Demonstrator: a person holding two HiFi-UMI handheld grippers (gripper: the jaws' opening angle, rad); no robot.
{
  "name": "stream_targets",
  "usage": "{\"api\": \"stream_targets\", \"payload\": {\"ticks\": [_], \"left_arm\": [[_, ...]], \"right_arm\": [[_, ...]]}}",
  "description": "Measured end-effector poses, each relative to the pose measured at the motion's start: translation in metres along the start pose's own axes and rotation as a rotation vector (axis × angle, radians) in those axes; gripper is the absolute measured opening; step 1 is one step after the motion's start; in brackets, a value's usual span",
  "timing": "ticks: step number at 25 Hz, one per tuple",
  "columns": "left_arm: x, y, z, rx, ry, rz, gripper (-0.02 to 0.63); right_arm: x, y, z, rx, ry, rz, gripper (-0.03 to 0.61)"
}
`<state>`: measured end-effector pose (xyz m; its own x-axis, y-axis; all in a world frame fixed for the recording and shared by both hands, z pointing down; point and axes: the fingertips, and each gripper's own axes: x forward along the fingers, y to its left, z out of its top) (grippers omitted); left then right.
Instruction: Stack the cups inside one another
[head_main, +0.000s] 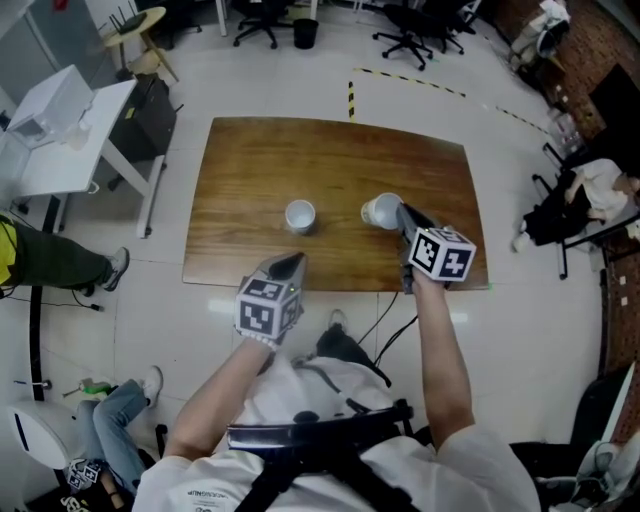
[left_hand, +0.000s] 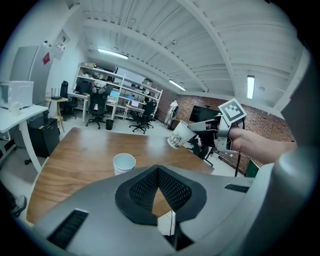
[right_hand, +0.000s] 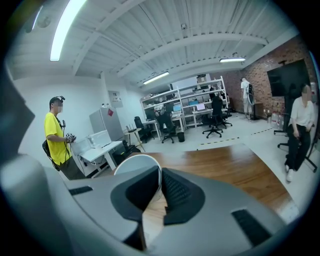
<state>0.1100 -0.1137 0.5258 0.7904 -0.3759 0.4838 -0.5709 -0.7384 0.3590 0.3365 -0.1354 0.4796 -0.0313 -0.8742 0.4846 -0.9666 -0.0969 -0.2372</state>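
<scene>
The right gripper (head_main: 398, 210) pinches the wall of the tilted cup (head_main: 381, 210) in the air above the table (head_main: 250, 160), nearer its right edge, and the left gripper (head_main: 292, 263) is closed and empty; next, I judge, this cup must come upright over the standing cup (head_main: 300, 215) near the middle and go down into it
</scene>
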Motion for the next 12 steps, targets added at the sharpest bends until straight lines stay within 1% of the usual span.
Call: {"api": "stream_targets", "payload": {"ticks": [7,12], "left_arm": [[-0.021,0.006,-0.003,-0.006,-0.024,-0.006,-0.003],[-0.033,0.012,-0.007,-0.017,-0.032,0.004,-0.003]], "right_arm": [[-0.008,0.037,0.002,-0.03,-0.01,0.026,0.026],[-0.003,0.063,0.0,-0.045,-0.003,0.071,0.026]]}}
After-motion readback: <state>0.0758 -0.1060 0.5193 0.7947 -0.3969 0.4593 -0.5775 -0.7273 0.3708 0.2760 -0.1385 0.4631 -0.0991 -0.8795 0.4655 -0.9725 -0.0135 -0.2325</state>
